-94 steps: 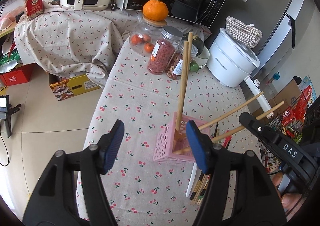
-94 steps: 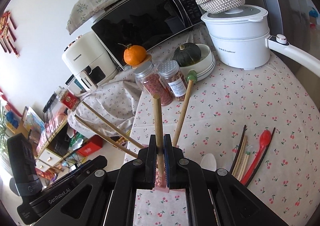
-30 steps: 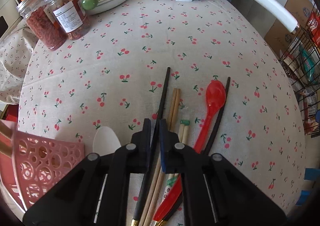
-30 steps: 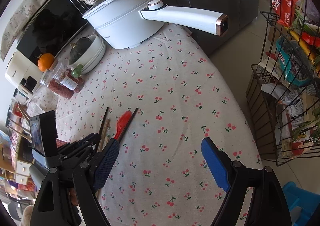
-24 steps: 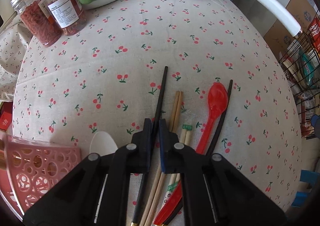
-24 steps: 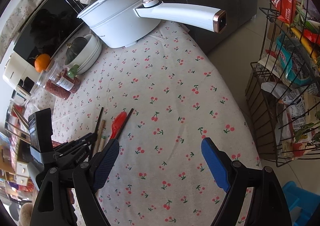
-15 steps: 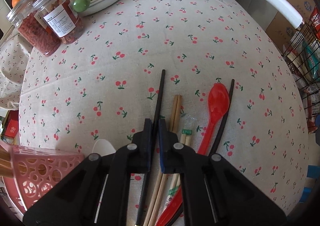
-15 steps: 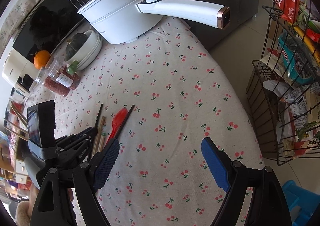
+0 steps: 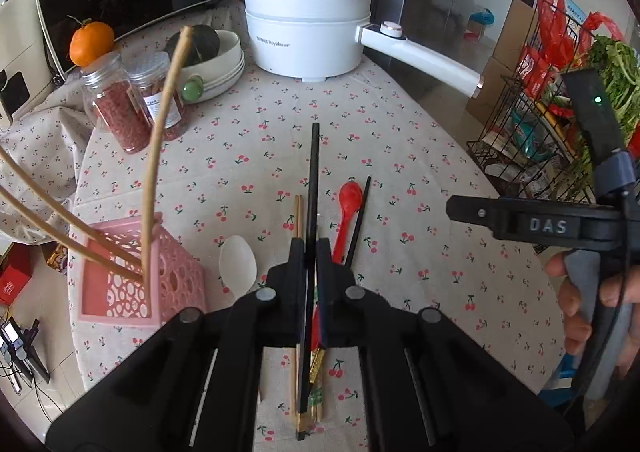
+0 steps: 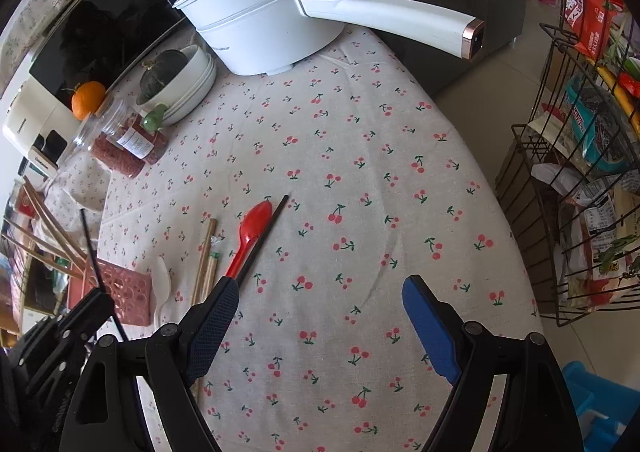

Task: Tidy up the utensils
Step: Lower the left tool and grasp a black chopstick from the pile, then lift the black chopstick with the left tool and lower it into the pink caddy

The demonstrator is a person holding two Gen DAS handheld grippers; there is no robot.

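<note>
Left wrist view: left gripper (image 9: 311, 248) clamped on a thin, matte black chopstick (image 9: 313, 172), a straight rod lifted clear of the cherry-print tablecloth (image 9: 400, 156). Beneath it lie pale wooden chopsticks (image 9: 297, 220), a glossy red plastic spoon (image 9: 349, 204), a second black chopstick (image 9: 359, 220) touching the spoon's side, and a white spoon (image 9: 237, 262). The pink perforated plastic basket (image 9: 132, 276), at left, holds three long bamboo chopsticks (image 9: 160, 140) leaning outward.

Right wrist view: right gripper (image 10: 320, 316) spread wide, nothing between its blue textured pads (image 10: 430, 322), hovering over bare cloth. The red spoon (image 10: 250, 236) and wooden chopsticks (image 10: 206, 260) lie just ahead of its left finger. The left gripper (image 10: 86, 312) at lower left carries the black chopstick (image 10: 91, 244) beside the basket (image 10: 124, 292).
</note>
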